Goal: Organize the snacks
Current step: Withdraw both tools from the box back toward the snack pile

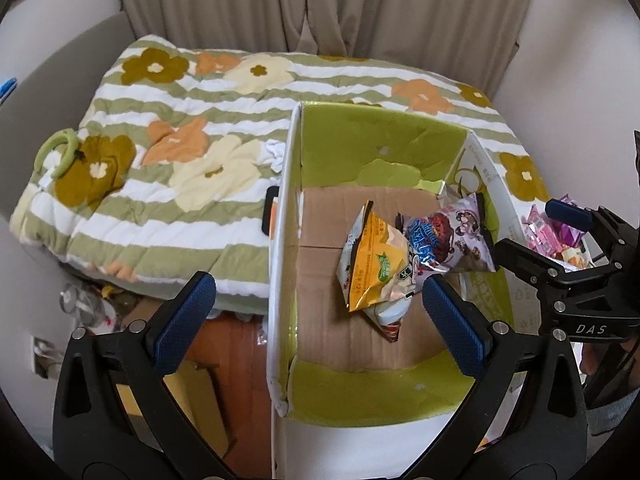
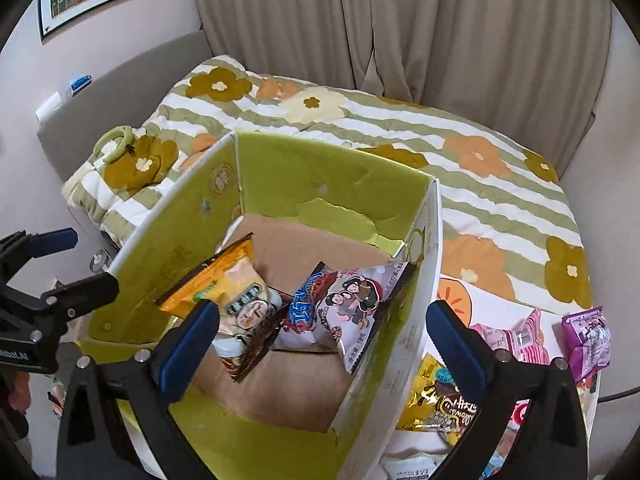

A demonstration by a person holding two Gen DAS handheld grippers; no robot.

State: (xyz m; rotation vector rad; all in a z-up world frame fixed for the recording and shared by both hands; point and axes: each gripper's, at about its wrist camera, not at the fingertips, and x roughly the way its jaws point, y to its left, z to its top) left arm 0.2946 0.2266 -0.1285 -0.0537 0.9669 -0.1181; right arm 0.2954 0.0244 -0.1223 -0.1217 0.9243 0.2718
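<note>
An open cardboard box (image 1: 280, 248) with green flaps stands in front of the bed; it also shows in the right wrist view (image 2: 424, 264). Inside lie an orange snack bag (image 1: 376, 264) (image 2: 232, 288), a pale purple cartoon snack bag (image 1: 448, 240) (image 2: 352, 300) and a brown packet (image 2: 252, 348) partly under them. My left gripper (image 1: 316, 304) is open and empty above the box's near left wall. My right gripper (image 2: 324, 332) is open and empty over the box's right side; it shows at the right of the left wrist view (image 1: 536, 228).
Loose snack packs lie right of the box: pink packets (image 2: 516, 340), a purple one (image 2: 588, 340) and a yellow-brown one (image 2: 440, 400). A flowered striped quilt (image 1: 180, 168) covers the bed behind. A green ring (image 1: 60, 152) lies on it. Curtains hang at the back.
</note>
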